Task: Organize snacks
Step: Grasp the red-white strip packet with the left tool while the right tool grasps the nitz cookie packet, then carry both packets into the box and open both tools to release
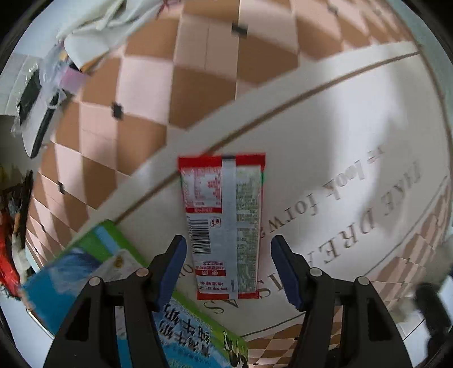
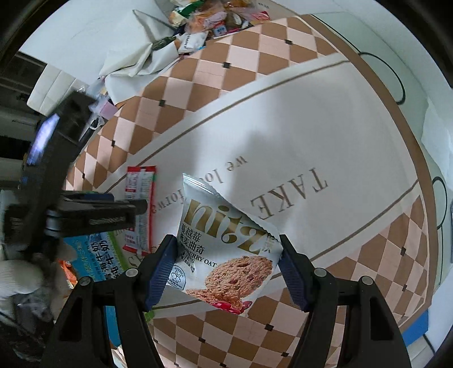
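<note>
A long red and silver snack sachet (image 1: pixel 223 223) lies flat on the white mat (image 1: pixel 325 136), back side up. My left gripper (image 1: pixel 228 264) is open just above its near end, one finger on each side, not touching it. The sachet also shows in the right wrist view (image 2: pixel 140 206), partly behind the left gripper's body. My right gripper (image 2: pixel 226 269) holds a silver cranberry oat cookie packet (image 2: pixel 226 249) between both pads, lifted above the mat (image 2: pixel 325 127).
A blue and green milk carton (image 1: pixel 93 263) lies left of the sachet, also in the right wrist view (image 2: pixel 96 257). A heap of mixed snacks (image 2: pixel 215 17) and a white cloth bag (image 2: pixel 141 59) sit at the far edge. Checkered tablecloth (image 1: pixel 147 85) surrounds the mat.
</note>
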### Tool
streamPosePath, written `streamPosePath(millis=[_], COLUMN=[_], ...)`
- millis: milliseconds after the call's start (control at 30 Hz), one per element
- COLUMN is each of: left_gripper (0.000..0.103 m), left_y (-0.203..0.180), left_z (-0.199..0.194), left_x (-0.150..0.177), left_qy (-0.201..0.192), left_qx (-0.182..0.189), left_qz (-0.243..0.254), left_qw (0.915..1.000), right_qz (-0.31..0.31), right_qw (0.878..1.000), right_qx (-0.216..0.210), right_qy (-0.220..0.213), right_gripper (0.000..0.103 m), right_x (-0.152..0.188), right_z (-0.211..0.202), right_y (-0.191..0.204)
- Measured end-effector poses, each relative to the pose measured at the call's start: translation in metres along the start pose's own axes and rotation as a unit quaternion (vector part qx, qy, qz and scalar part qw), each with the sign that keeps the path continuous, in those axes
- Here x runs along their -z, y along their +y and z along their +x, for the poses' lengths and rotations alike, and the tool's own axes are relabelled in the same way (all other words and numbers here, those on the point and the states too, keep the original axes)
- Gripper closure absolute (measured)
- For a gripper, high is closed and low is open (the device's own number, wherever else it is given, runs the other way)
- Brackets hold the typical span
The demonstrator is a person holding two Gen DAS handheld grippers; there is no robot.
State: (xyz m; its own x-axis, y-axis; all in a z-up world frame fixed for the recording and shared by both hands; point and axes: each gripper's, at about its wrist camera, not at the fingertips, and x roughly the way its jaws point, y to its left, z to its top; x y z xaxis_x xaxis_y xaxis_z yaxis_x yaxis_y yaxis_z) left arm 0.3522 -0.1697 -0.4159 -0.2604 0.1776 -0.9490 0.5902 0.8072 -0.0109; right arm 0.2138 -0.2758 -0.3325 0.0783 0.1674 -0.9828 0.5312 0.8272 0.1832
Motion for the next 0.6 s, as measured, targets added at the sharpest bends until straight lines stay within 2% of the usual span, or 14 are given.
streamPosePath(millis=[33, 67, 200, 233, 300, 367, 600], left_gripper=[0.042, 0.037, 0.037, 0.039, 0.053, 0.061, 0.063], left_y=[0.000, 0.000, 0.006, 0.007, 0.004, 0.000, -0.010], left_z=[0.008, 0.014, 0.013, 0.013, 0.010, 0.006, -0.012], left_x=[0.000, 0.000, 0.005, 0.008, 0.013, 0.021, 0.046], left_qy=[0.012, 0.022, -0.007, -0.014, -0.030, -0.039, -0.076], left_qx=[-0.001, -0.001, 0.016, 0.017, 0.017, 0.015, 0.029], left_qz=[-0.004, -0.007, -0.026, -0.029, -0.029, -0.025, -0.032], left_qw=[0.9999, 0.9997, 0.9995, 0.9993, 0.9990, 0.9988, 0.9962], right_qz=[0.002, 0.003, 0.001, 0.001, -0.002, -0.005, -0.014], right_qw=[1.000, 1.000, 1.000, 1.000, 1.000, 1.000, 1.000], right_qx=[-0.001, -0.001, -0.001, -0.002, -0.003, -0.004, -0.005], right_qy=[0.001, 0.001, -0.002, -0.002, -0.002, 0.000, -0.003], right_gripper=[0.030, 0.030, 0.030, 0.030, 0.030, 0.030, 0.030], right_x=[-0.001, -0.001, -0.003, -0.003, -0.003, -0.003, -0.001], right_z=[0.000, 0.000, -0.002, -0.002, -0.002, -0.002, -0.005], right_y=[-0.003, -0.007, -0.012, -0.012, -0.012, -0.011, -0.007])
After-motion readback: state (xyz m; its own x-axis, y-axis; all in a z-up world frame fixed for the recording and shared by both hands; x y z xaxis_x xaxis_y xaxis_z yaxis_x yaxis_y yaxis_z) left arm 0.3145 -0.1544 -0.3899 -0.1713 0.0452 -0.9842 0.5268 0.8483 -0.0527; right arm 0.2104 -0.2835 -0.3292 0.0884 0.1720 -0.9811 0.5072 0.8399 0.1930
